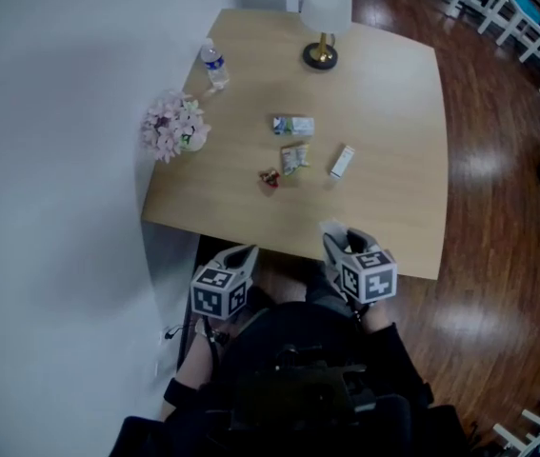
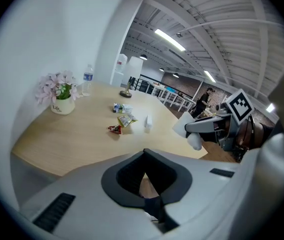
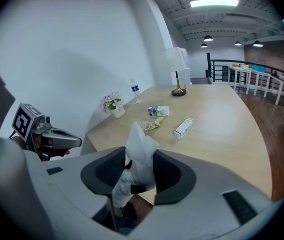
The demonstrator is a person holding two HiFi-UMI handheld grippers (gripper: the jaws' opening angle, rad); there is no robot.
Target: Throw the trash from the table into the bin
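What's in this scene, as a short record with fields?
Table: light wood
Trash on table: white box, blue-white packet, yellow-green wrapper, red wrapper
Other items: lamp, water bottle, flower pot
Right gripper: closed on white crumpled paper
Left gripper: empty, jaws together
Bin: not in view

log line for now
right hand-held gripper: shut on white paper | left hand-held gripper: shut, empty | table: white box, three packets

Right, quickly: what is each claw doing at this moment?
Left claw: closed, holding nothing.
Right claw: closed on crumpled white paper.
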